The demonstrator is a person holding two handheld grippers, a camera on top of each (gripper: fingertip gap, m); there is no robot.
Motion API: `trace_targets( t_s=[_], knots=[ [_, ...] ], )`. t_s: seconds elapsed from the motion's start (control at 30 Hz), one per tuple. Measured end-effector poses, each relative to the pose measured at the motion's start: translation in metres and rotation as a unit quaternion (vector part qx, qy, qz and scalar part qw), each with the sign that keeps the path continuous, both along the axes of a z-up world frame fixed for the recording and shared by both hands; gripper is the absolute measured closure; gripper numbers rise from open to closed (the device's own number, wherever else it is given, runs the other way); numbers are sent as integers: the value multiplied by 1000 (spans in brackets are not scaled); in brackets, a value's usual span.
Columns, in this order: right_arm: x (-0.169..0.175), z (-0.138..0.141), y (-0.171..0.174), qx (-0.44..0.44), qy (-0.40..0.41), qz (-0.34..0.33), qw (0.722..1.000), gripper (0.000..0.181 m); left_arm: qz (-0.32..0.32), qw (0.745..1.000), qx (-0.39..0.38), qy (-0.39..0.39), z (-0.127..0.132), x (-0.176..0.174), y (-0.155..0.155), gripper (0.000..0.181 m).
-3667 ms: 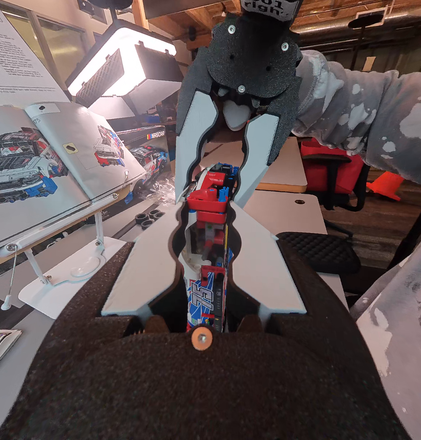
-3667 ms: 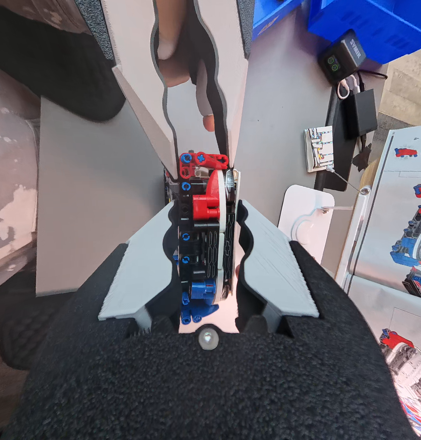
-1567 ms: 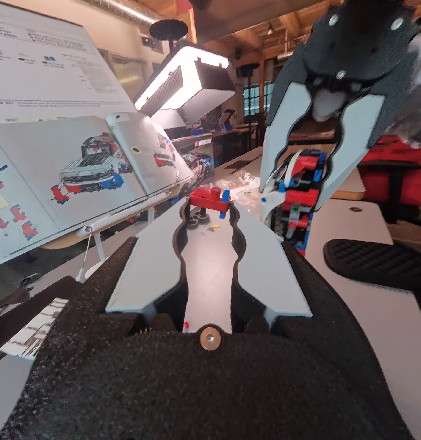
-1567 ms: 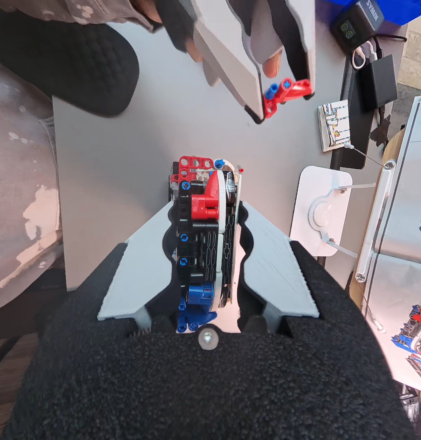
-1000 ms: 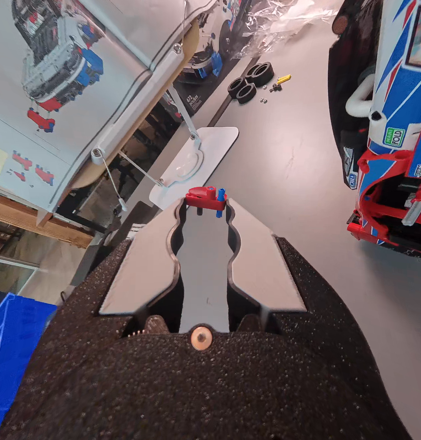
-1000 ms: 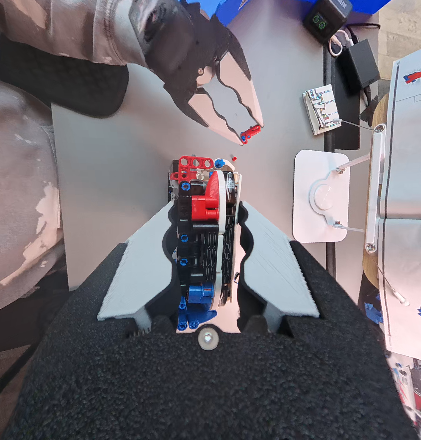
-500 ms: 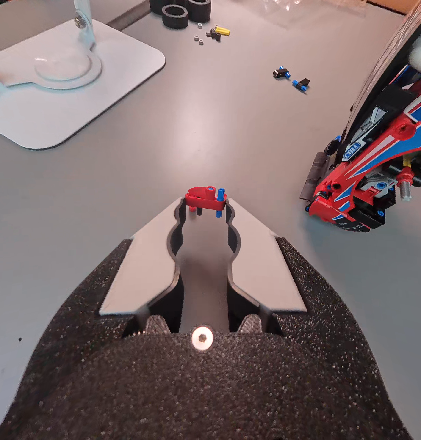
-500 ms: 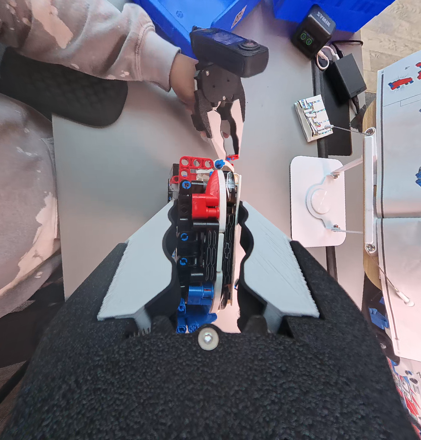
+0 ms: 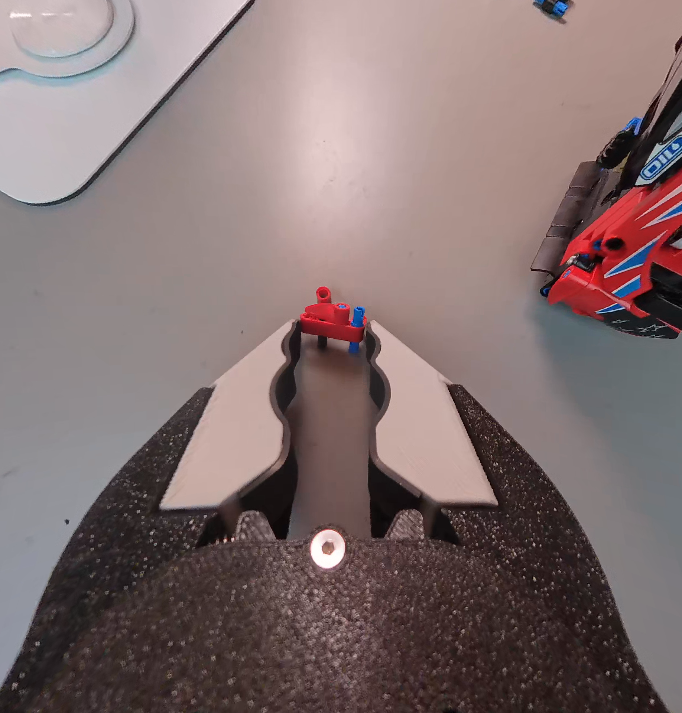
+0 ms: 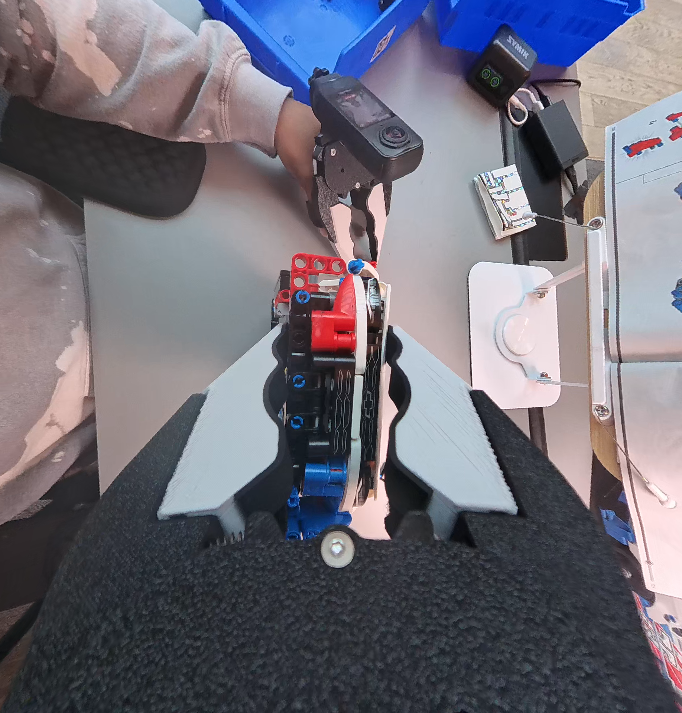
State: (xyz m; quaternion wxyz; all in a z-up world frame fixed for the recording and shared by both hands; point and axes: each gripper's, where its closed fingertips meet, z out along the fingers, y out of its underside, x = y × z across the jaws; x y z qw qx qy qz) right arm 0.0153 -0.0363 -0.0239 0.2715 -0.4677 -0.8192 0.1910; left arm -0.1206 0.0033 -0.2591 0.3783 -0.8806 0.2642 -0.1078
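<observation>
My left gripper is shut on a small red brick piece with a blue pin and a black pin, held at the fingertips low over the grey table. A tiny red connector lies on the table just beyond it. My right gripper is shut on a red, white, blue and black brick race car, held on its side with one end near the table. The car also shows in the left wrist view at the right. The left gripper shows in the right wrist view, tips beside the car's far end.
A white stand base holds an open instruction book on the right. Blue bins, a black charger, a power adapter and a folded sticker sheet lie at the far edge. Small blue pins lie farther off.
My left gripper has dropped closer to the table with the red piece, nearing the tiny red connector and the car's end. The right gripper still holds the car in place.
</observation>
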Motion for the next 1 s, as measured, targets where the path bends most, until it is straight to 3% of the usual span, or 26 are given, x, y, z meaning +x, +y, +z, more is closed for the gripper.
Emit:
trace_targets(
  t_s=[0.03, 0.23, 0.43, 0.5, 0.57, 0.67, 0.73, 0.87, 0.93, 1.0],
  knots=[
    [0, 0, 0, -1, 1, 0, 1000, 132, 1, 1000, 0, 0, 0, -1, 0, 148],
    [-1, 0, -1, 0, 6, 2, 1000, 132, -7, 1000, 5, 7, 0, -2, -3, 147],
    [-1, 0, -1, -1, 11, 2, 1000, 132, -13, 1000, 1, 1, 6, -3, -14, 130],
    [-1, 0, 0, -3, 13, 1, 1000, 132, -20, 999, 24, -18, 26, 4, -20, 127],
    [-1, 0, 2, -6, 15, 1, 1000, 132, -47, 993, 66, -84, 63, 24, -31, 128],
    [-1, 0, 3, -12, 16, 3, 1000, 132, -105, 962, 141, -208, 130, 57, -54, 128],
    [-3, 0, 2, -14, 19, 14, 1000, 132, -122, 940, 188, -257, 165, 74, -62, 119],
    [-6, -1, -13, -1, 27, 59, 998, 132, -147, 927, 221, -265, 182, 115, -64, 93],
    [-7, -3, -24, 12, 37, 85, 996, 132, -158, 930, 214, -253, 177, 132, -62, 95],
    [-7, -3, -31, 35, 51, 92, 994, 132, -166, 938, 224, -207, 167, 139, -60, 114]
  ],
)
